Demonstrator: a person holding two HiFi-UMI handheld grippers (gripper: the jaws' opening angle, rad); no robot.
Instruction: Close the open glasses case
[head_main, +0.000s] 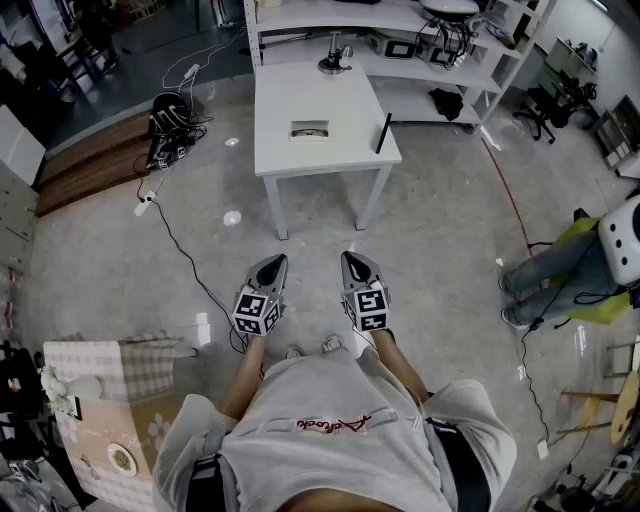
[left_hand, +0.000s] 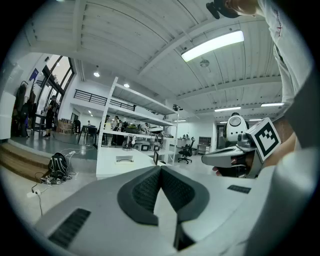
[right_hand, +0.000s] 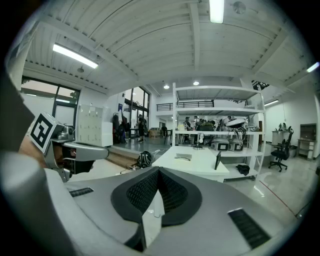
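Both grippers out in front, the glasses case way over on the table

Plenty of bare polished floor (head_main: 430, 230) between me and the white table (head_main: 300, 95), nothing blocking the straight line to its near edge. The glasses case (head_main: 308, 130) sits mid-table, a bit toward the near side, well apart from both grippers. A slim black thing (head_main: 383, 133) stands by the table's right edge. The left gripper (head_main: 272, 263) and right gripper (head_main: 355, 260) hang side by side above the floor, each with jaws pressed together on nothing. Off to the left there's a backpack (head_main: 168, 115) with a cable (head_main: 180, 255) trailing toward me, and a cardboard box (head_main: 110, 400) close by. A seated person (head_main: 560, 280) is on the right, and white shelving (head_main: 400, 20) stands behind the table.
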